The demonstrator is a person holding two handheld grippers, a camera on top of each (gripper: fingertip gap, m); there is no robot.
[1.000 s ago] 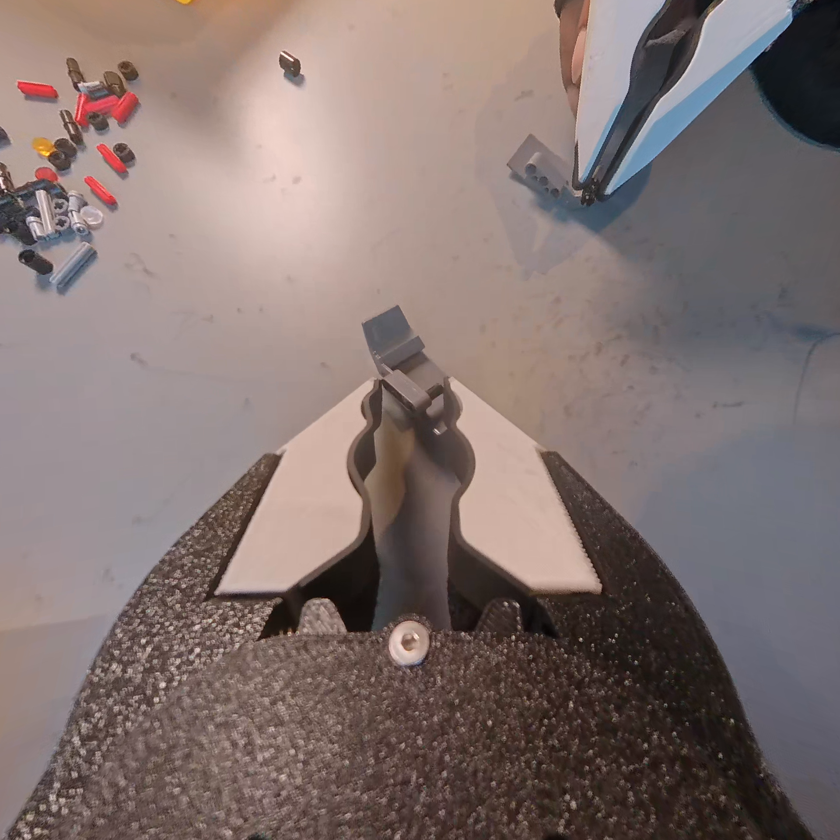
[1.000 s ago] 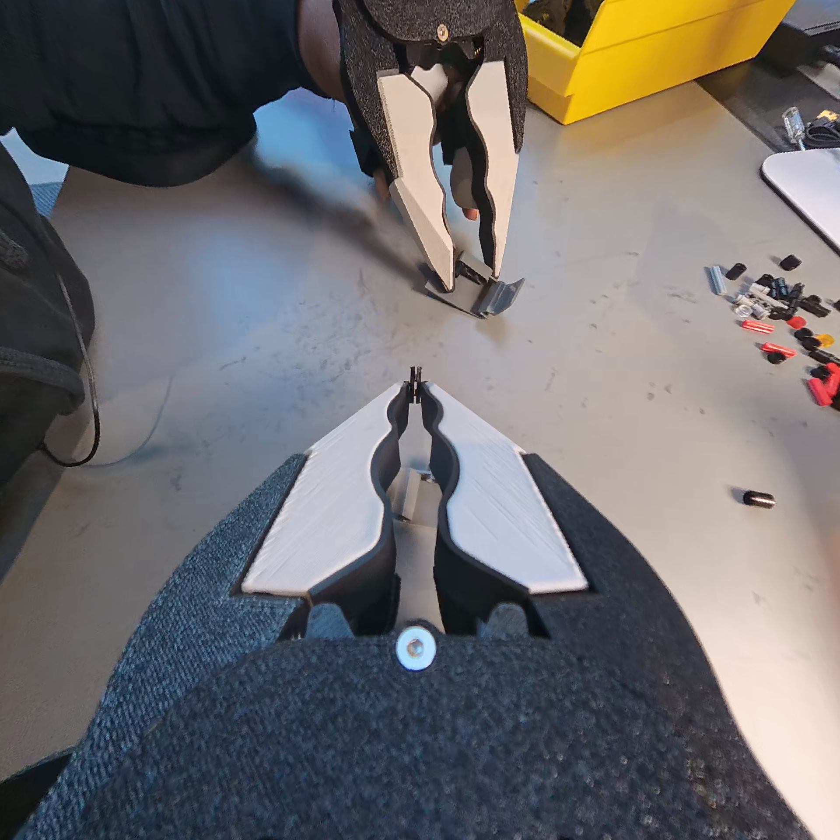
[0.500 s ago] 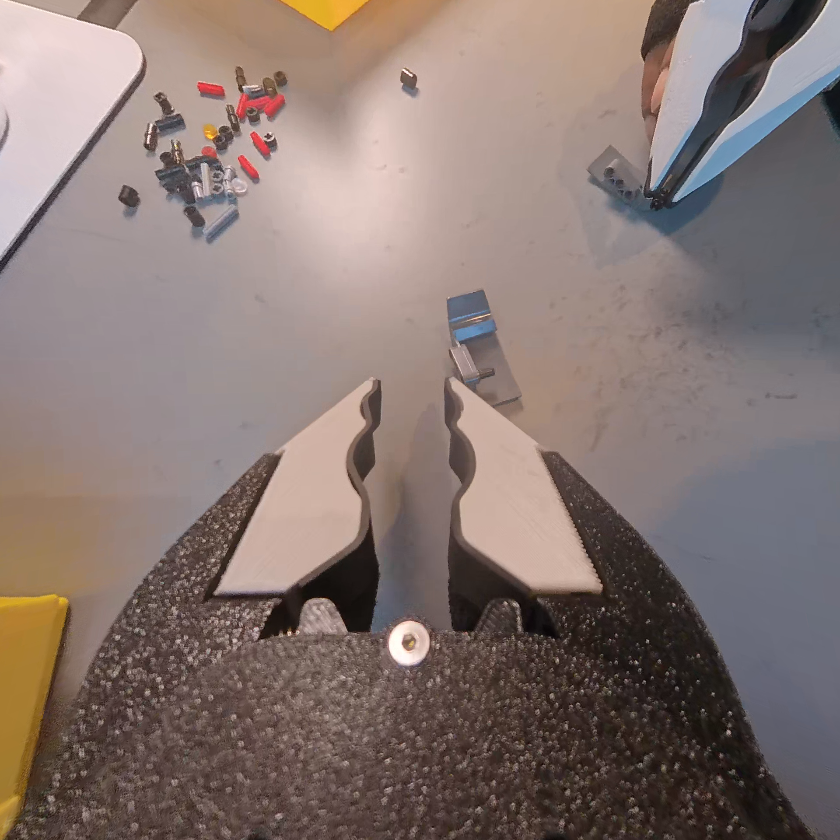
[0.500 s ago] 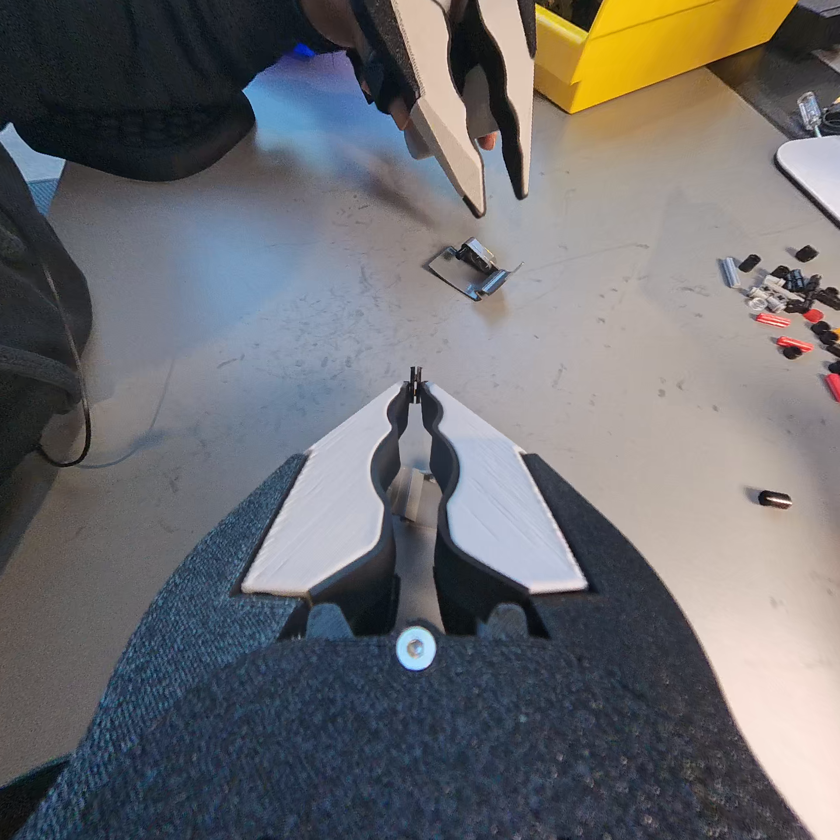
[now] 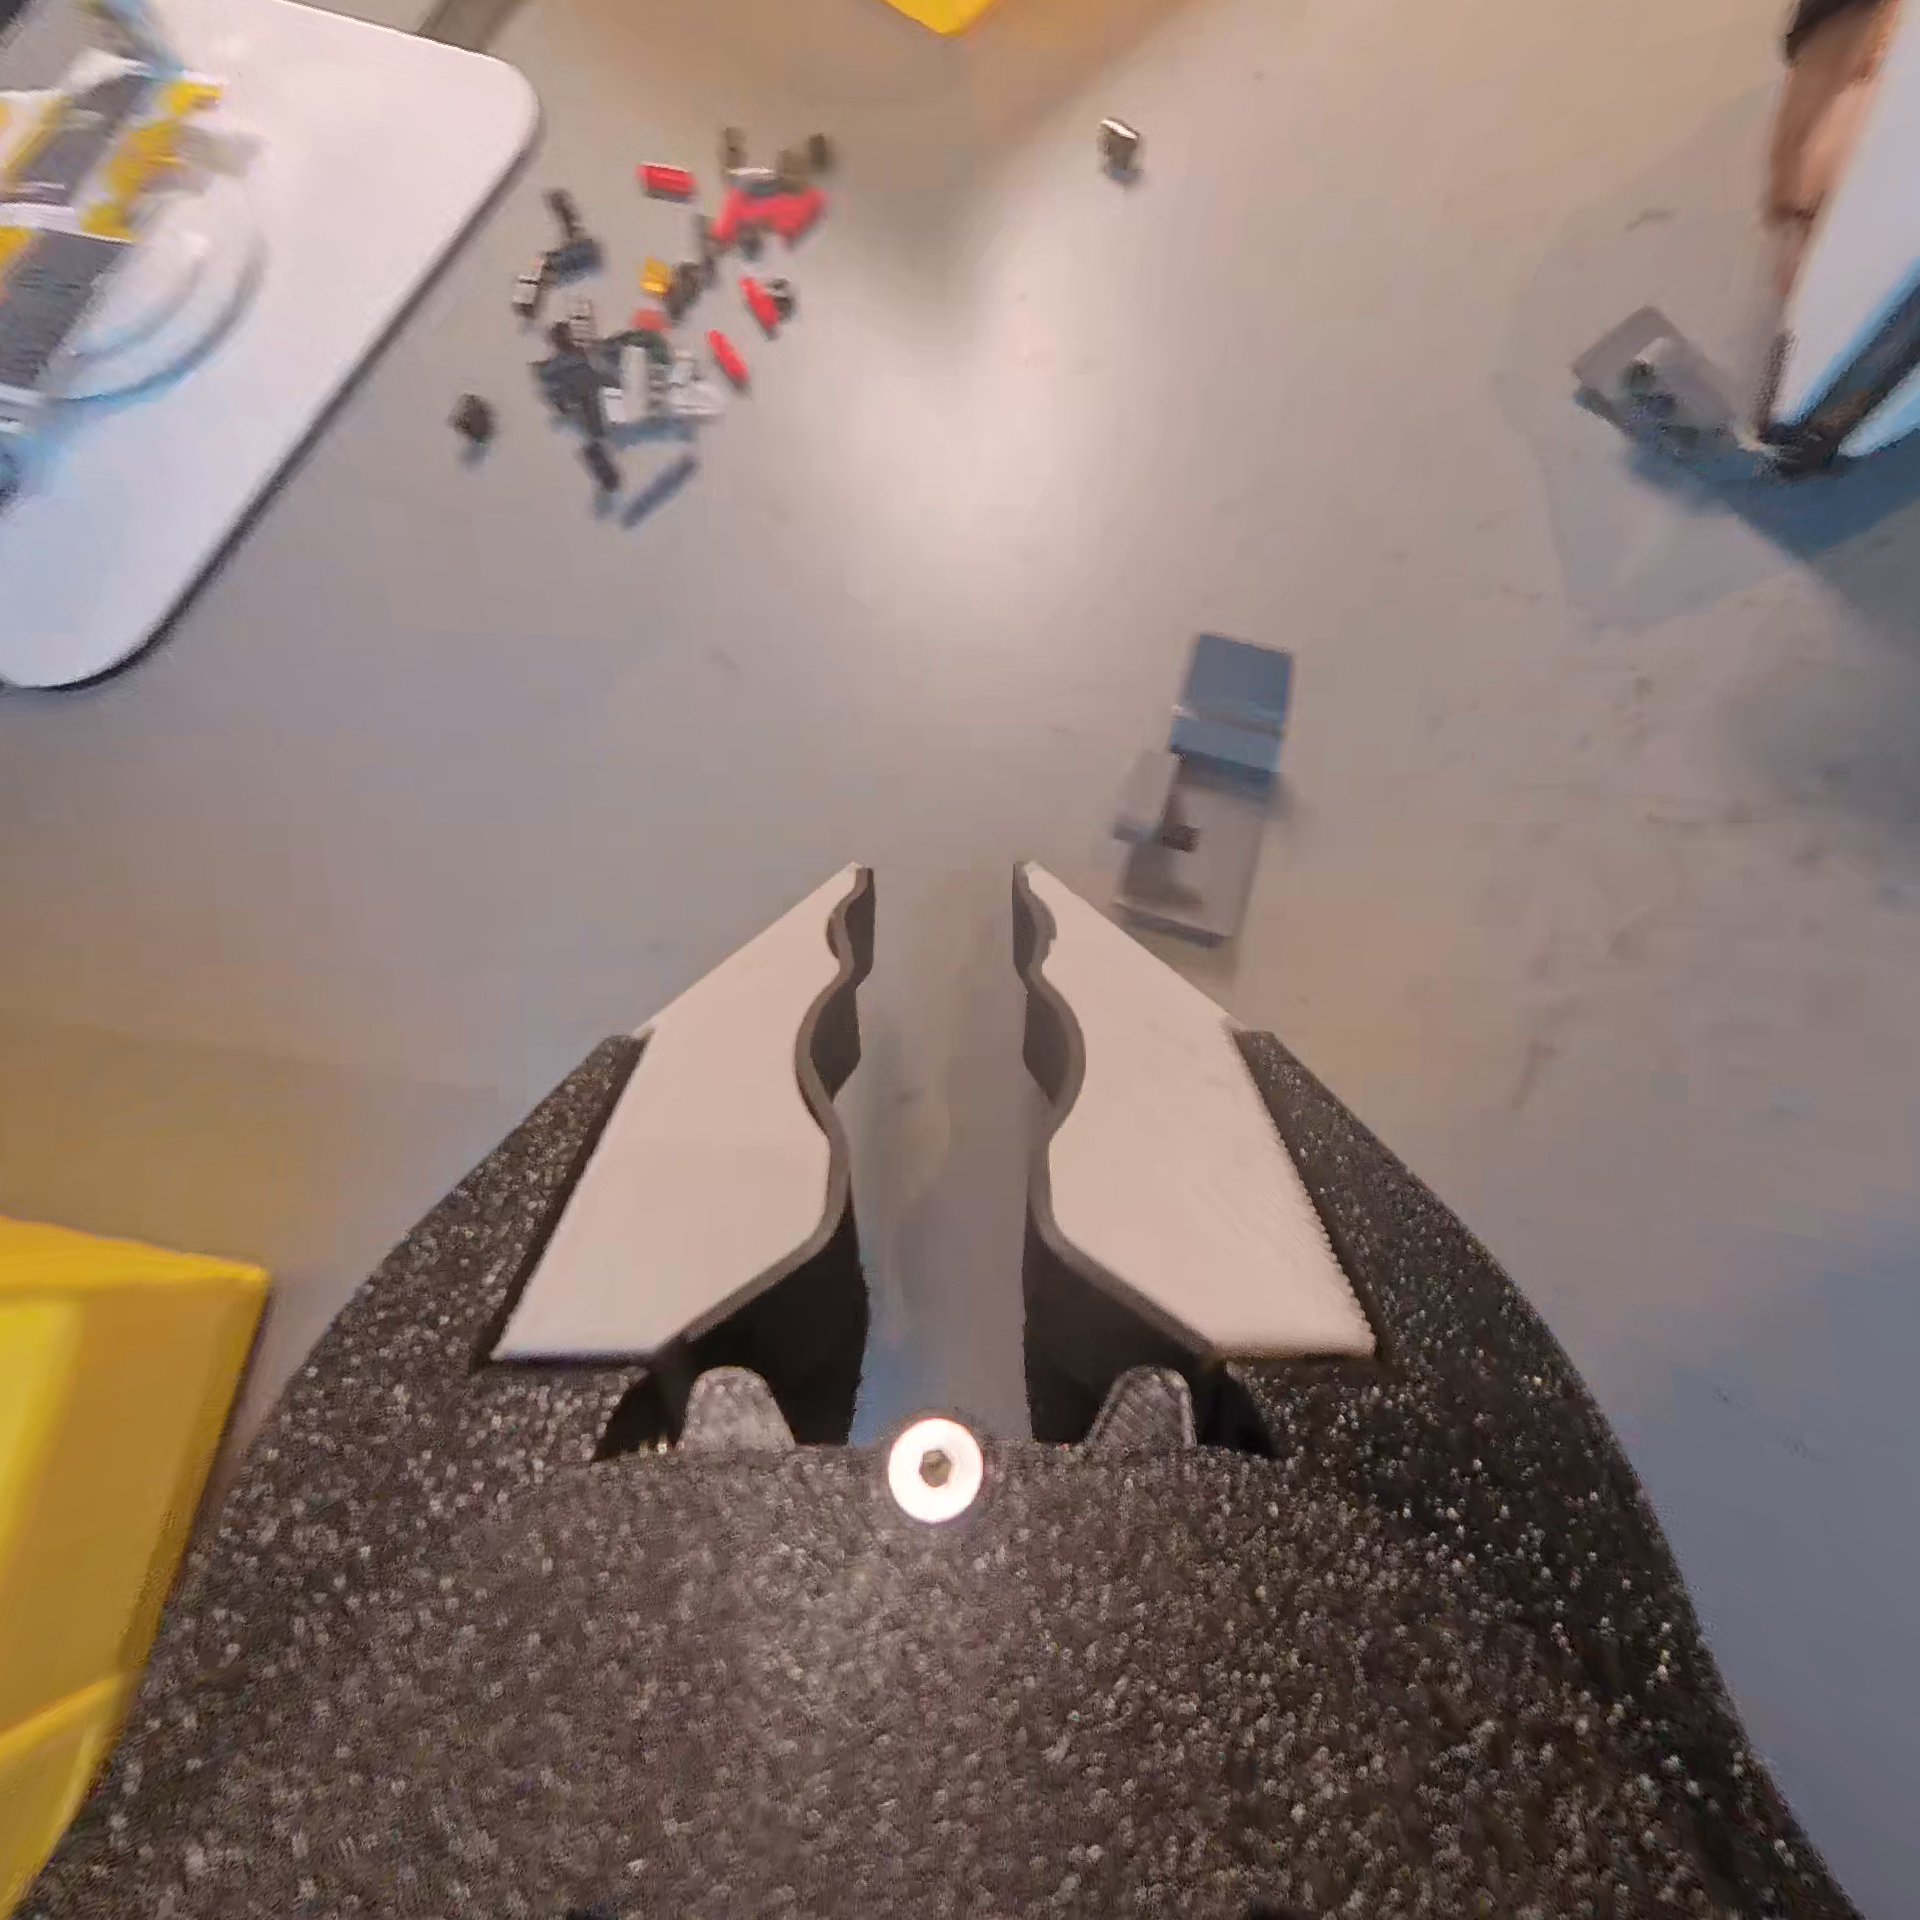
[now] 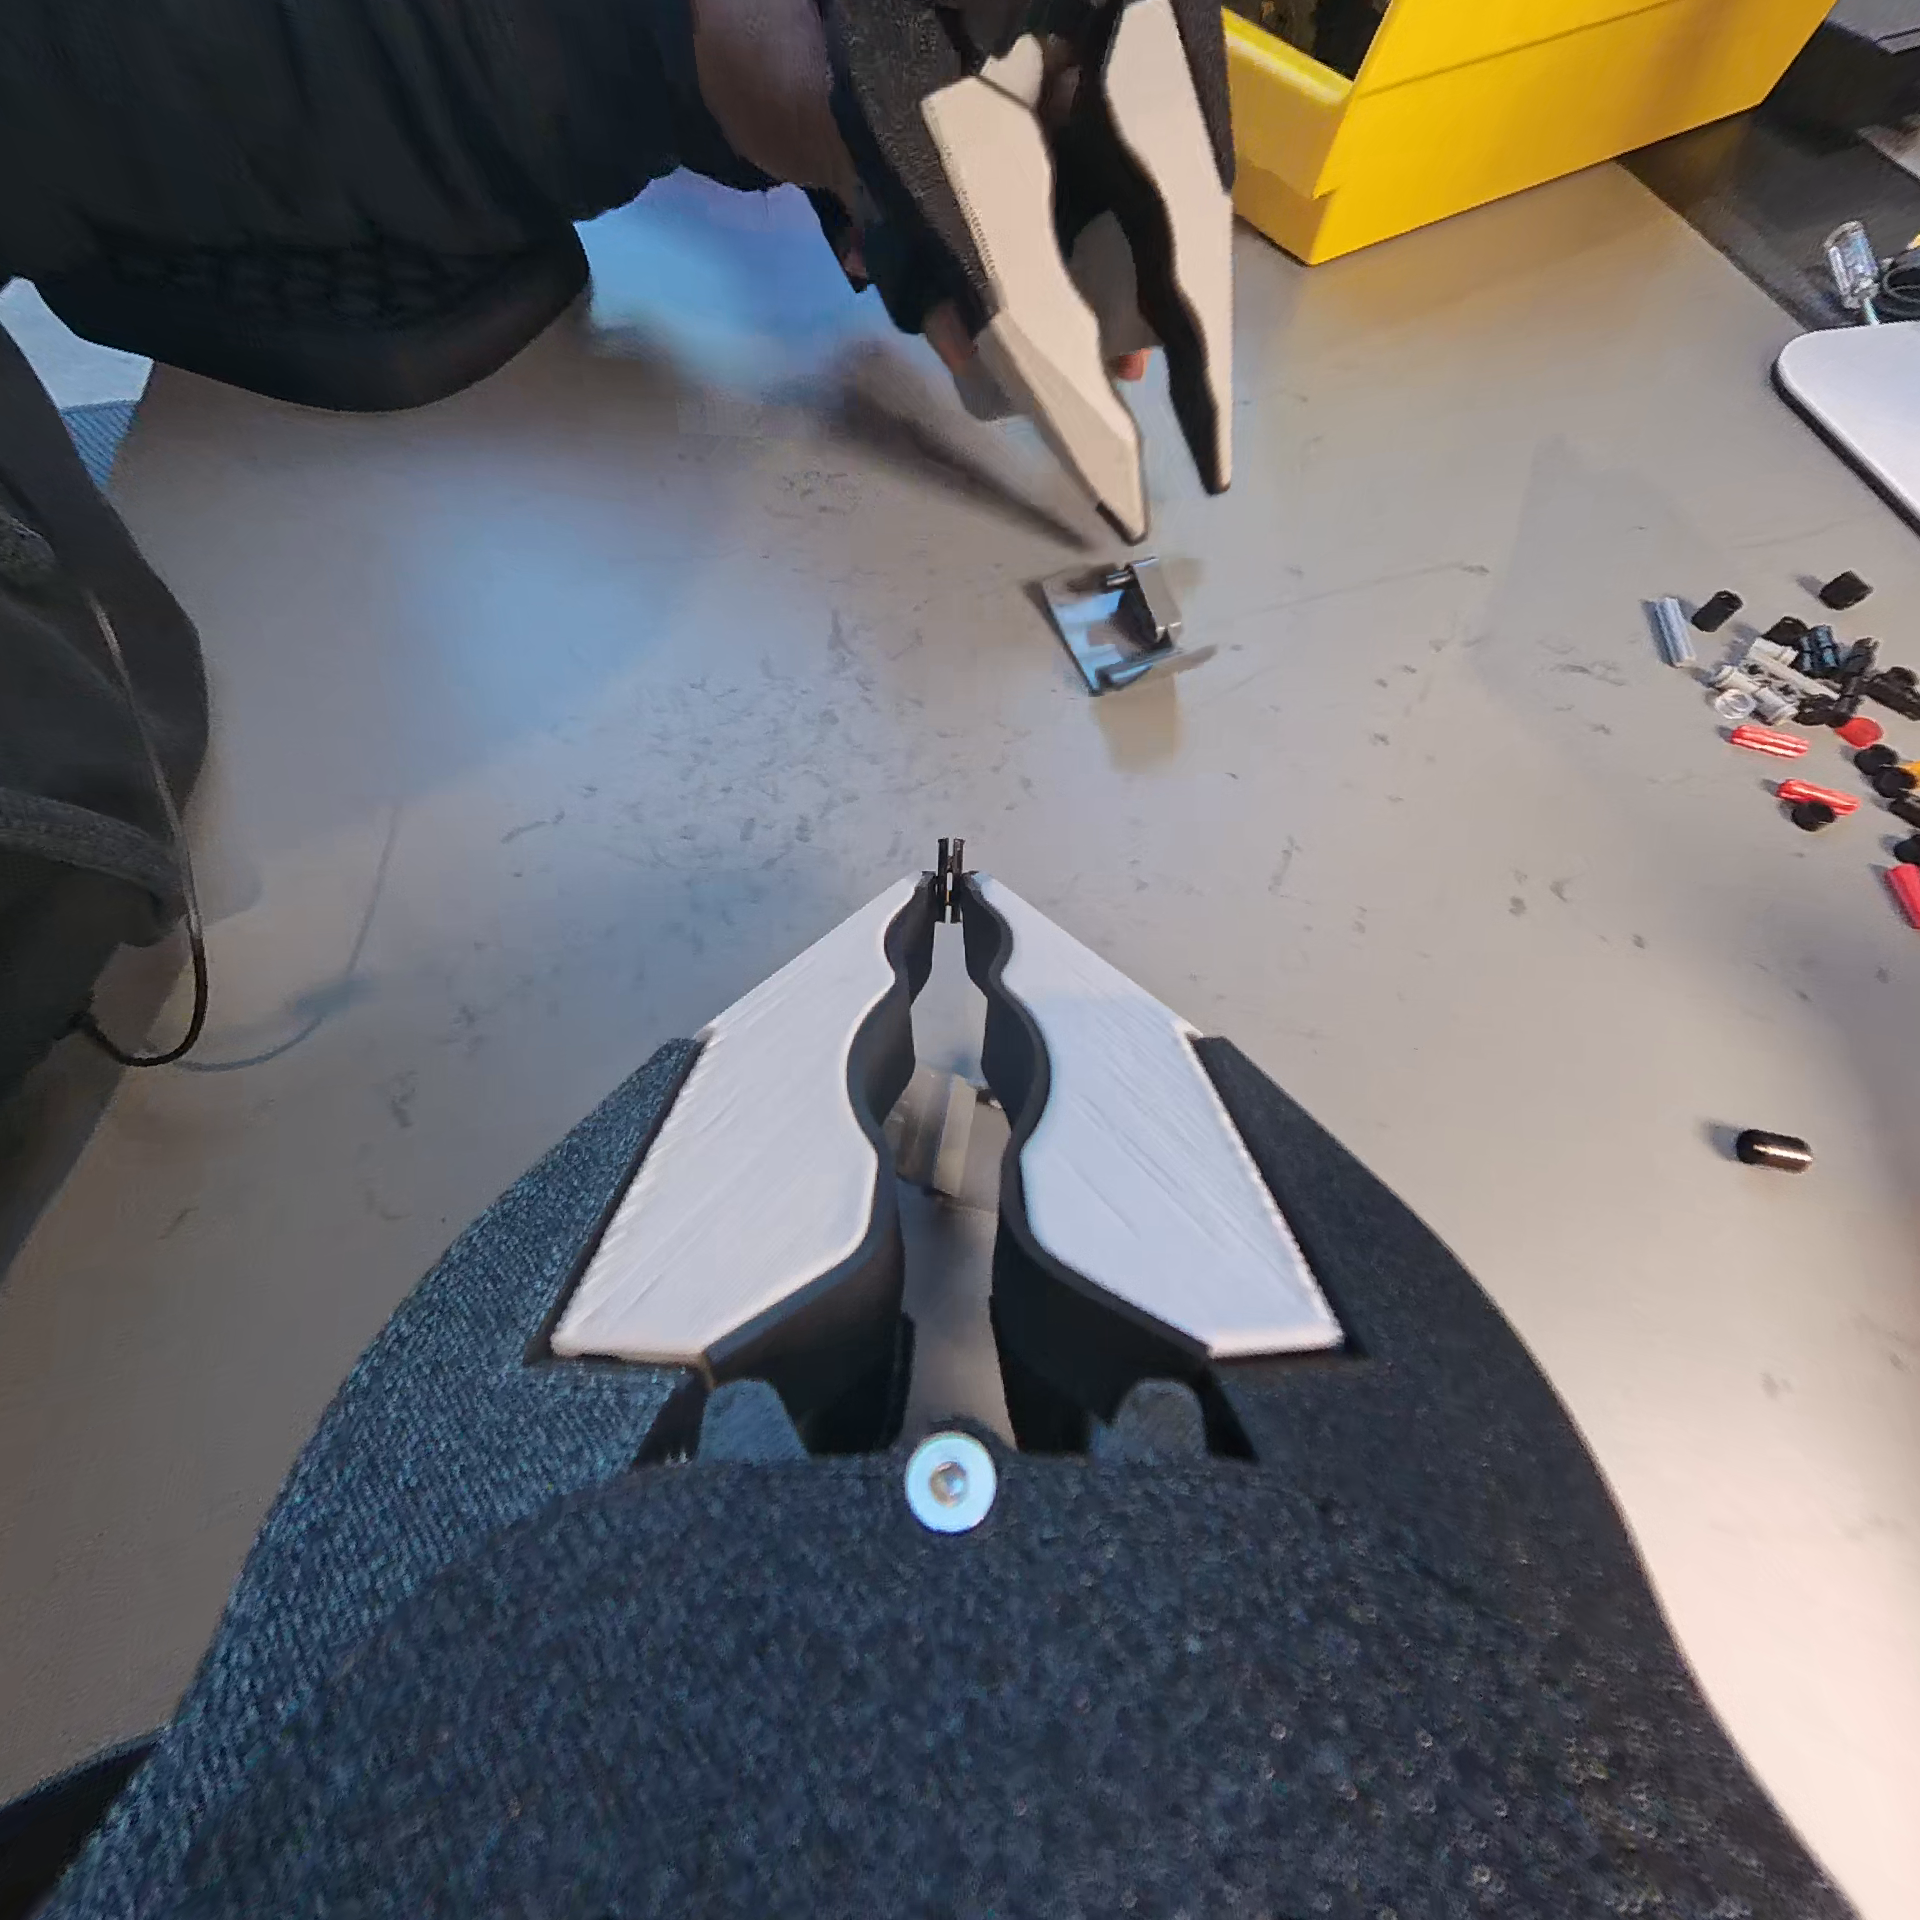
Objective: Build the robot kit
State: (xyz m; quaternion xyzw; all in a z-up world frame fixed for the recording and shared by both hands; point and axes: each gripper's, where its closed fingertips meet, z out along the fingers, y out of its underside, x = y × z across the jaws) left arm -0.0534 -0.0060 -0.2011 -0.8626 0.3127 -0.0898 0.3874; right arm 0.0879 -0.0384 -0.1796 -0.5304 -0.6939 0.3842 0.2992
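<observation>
While the left gripper (image 5: 942, 883) hung empty, jaws apart, above the grey plate assembly (image 5: 1205, 800) mid-tabletop (image 5: 935, 582), the right gripper (image 6: 948, 883) pinched a small black pin (image 6: 948, 868).

On the worktop (image 5: 935, 623), a flat bracket piece (image 5: 1205, 800) lies just right of centre in the left wrist view, ahead of the left tool (image 5: 942, 883). A scatter of small parts (image 5: 665, 301) sits upper left, beside a board (image 5: 260, 343) at the left edge. A bin (image 5: 94, 1455) fills the lower left corner, and a block piece (image 5: 1652, 384) lies upper right
</observation>
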